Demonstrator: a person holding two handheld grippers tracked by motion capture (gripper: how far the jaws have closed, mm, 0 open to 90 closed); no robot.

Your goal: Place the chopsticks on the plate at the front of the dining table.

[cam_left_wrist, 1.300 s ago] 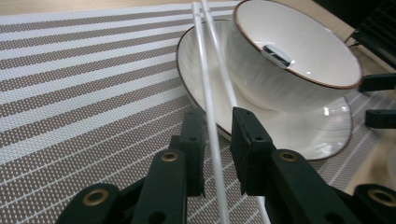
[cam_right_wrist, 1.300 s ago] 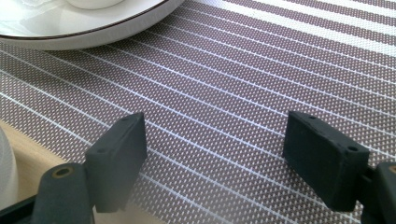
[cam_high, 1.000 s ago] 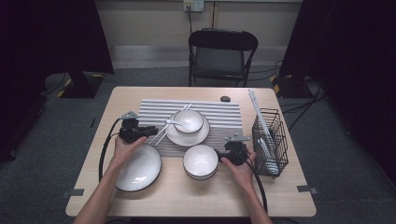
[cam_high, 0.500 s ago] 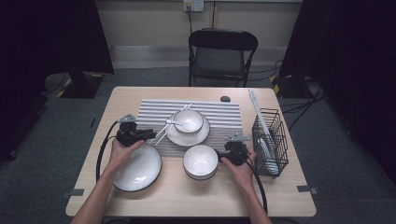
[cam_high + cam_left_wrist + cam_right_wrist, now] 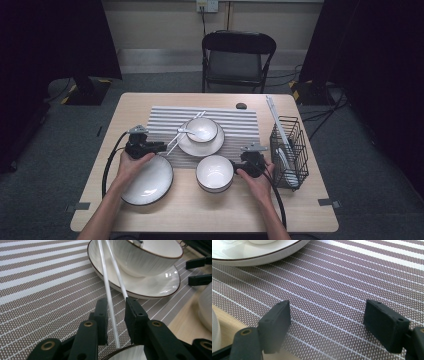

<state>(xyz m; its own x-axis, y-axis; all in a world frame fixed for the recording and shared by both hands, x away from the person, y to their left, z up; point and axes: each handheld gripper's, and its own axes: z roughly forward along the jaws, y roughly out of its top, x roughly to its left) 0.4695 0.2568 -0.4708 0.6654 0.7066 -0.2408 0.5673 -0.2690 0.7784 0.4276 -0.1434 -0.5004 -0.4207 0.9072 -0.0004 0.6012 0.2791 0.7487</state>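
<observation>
The left gripper (image 5: 116, 315) has its jaws narrowed around two chopsticks (image 5: 107, 290), but I can't tell if they're clamped yet. I'd squeeze both evenly before lifting them off the plate (image 5: 155, 286). The right gripper (image 5: 332, 322) is wide open, empty, over the mat (image 5: 352, 272). Since the earlier frame the left hand has hardly budged.

A folding chair (image 5: 238, 55) stands beyond the table (image 5: 150, 102); a wire basket (image 5: 290, 150) sits at its right edge.

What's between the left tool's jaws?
In the left gripper view, one white chopstick runs between the left tool's jaws; the second ends at the right jaw's tip. Striped mat underneath.
</observation>
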